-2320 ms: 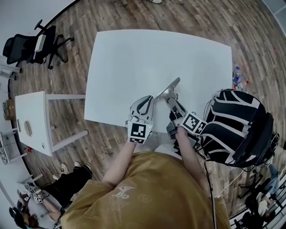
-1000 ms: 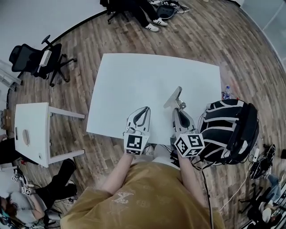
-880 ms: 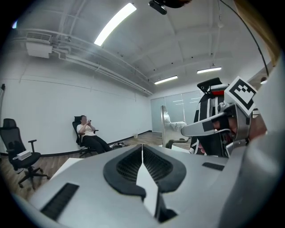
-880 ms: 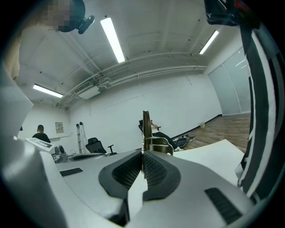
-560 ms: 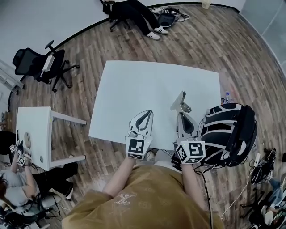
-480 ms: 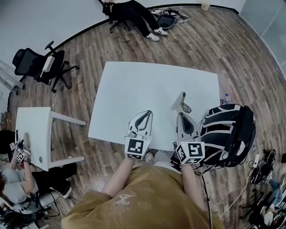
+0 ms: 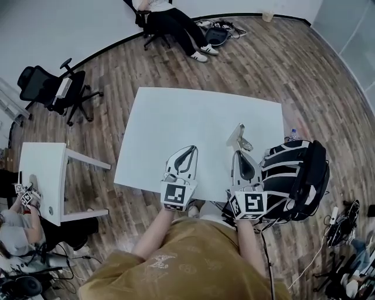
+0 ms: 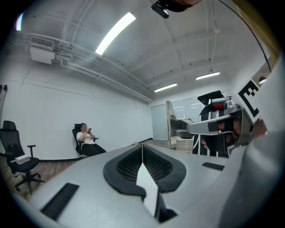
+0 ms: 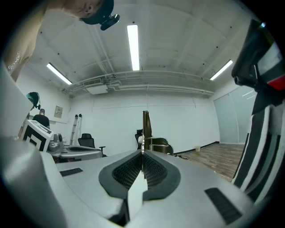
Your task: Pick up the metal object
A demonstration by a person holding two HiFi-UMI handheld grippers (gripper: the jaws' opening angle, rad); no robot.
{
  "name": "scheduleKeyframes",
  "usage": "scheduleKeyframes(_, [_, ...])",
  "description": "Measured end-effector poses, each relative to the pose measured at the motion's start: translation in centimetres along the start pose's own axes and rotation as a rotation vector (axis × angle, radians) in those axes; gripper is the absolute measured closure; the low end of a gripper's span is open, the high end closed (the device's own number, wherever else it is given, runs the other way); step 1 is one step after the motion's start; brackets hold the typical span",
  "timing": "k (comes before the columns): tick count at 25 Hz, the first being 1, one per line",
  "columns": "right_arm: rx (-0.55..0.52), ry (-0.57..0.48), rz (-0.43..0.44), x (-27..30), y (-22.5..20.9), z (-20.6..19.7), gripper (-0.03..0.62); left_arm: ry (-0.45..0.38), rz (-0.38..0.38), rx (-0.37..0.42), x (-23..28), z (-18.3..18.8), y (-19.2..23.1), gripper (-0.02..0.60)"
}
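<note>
The metal object (image 7: 237, 136), a flat grey plate with a hinged clasp, sticks up from my right gripper (image 7: 241, 153), which is shut on its lower end above the near right part of the white table (image 7: 176, 114). In the right gripper view the metal object (image 9: 146, 127) stands upright between the closed pads of the right gripper (image 9: 142, 153). My left gripper (image 7: 188, 150) is level with it to the left, shut with nothing in it. The left gripper (image 8: 142, 148) shows its pads meeting, and the metal object (image 8: 169, 124) appears to its right.
A black and white backpack (image 7: 297, 176) sits right of the table, with a water bottle (image 7: 292, 134) on the floor behind it. A small white side table (image 7: 40, 176) stands at the left, a black office chair (image 7: 50, 88) beyond it. A person (image 7: 167, 14) sits far back.
The right gripper has swung from a slant to pointing straight ahead, carrying the metal object. Both grippers have drawn back to the table's near edge, and the table looks farther below.
</note>
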State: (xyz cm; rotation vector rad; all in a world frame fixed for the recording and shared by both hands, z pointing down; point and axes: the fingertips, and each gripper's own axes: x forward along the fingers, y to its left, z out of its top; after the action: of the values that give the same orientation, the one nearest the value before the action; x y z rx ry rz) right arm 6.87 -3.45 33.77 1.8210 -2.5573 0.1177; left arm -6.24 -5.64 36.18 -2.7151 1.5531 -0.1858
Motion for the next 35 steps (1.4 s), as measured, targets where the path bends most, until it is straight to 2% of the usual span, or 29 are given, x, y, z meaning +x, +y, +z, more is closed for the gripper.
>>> scheduleKeyframes(8, [-0.035,-0.033,-0.013,-0.6,-0.3,1.1,0.585,-0.015,-0.007,0.012,0.2,0.9,-0.5,0.568])
scheduleKeyframes(22, [-0.053,-0.023,-0.029,-0.3,-0.1,0.8,0.585,-0.036,0.009,-0.010,-0.2,1.4,0.3,0.568])
scheduleKeyframes(35, [-0.058,-0.011,-0.045,-0.2,-0.3,0.5,0.585,-0.037,-0.022,-0.016,-0.3,1.5,0.2,0.569])
